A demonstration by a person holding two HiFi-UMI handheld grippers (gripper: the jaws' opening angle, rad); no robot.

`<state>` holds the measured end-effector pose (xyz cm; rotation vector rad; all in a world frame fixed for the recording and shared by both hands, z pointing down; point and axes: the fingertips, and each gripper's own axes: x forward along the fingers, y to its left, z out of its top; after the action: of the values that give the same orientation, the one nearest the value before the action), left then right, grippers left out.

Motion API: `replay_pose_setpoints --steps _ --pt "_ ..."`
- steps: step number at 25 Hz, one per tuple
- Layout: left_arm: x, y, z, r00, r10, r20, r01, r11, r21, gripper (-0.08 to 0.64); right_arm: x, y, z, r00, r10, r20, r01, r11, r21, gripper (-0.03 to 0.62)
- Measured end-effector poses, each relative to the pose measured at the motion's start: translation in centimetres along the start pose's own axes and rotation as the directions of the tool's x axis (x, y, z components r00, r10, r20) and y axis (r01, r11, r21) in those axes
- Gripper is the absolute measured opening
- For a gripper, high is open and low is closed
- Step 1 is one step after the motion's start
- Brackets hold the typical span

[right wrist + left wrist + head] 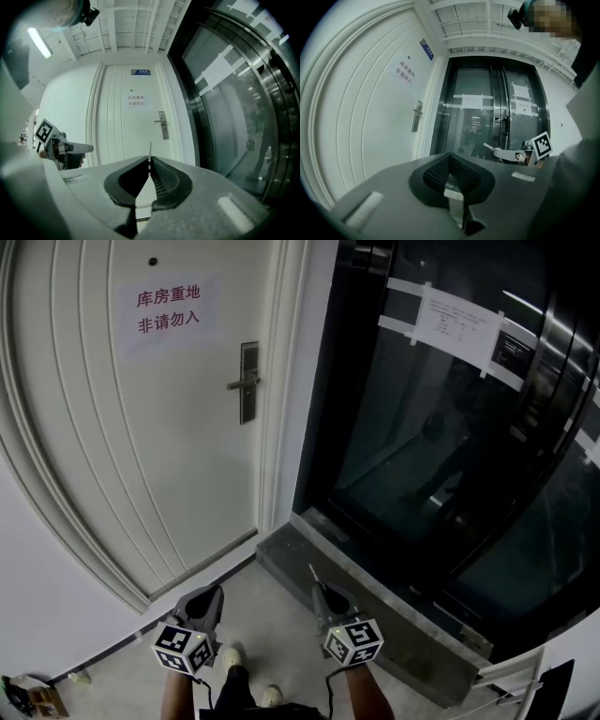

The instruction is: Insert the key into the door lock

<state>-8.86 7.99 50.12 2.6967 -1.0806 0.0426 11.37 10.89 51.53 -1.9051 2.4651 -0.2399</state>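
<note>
A white door carries a dark lock plate with a lever handle, which also shows in the left gripper view and in the right gripper view. My right gripper is shut on a thin metal key, whose blade sticks out past the jaw tips toward the door. It is still far short of the lock. My left gripper is level beside it, and its mesh pads meet with nothing between them. The left gripper view shows the right gripper and the key.
A paper sign is taped on the door above the lock. Dark glass doors with a taped paper notice stand to the right, with a raised stone threshold at their foot. The person's shoes are on the floor below, and small clutter lies at the bottom left.
</note>
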Motion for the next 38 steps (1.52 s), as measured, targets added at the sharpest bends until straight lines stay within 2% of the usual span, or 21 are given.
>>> replay_pose_setpoints --steps 25,33,38 --pt "16.1 16.9 7.1 0.988 -0.151 -0.013 0.151 0.988 0.042 0.002 20.6 -3.5 4.1 0.987 -0.144 0.067 0.145 0.989 -0.009 0.011" --pt "19.7 21.1 8.2 0.984 -0.178 -0.003 0.177 0.982 0.069 0.002 25.0 -4.5 4.5 0.978 -0.188 0.087 0.189 0.982 -0.009 0.011" --pt "21.7 22.1 8.5 0.980 -0.198 -0.025 0.199 0.978 0.057 0.002 27.0 -5.6 4.6 0.976 -0.199 0.085 0.201 0.980 -0.015 0.011"
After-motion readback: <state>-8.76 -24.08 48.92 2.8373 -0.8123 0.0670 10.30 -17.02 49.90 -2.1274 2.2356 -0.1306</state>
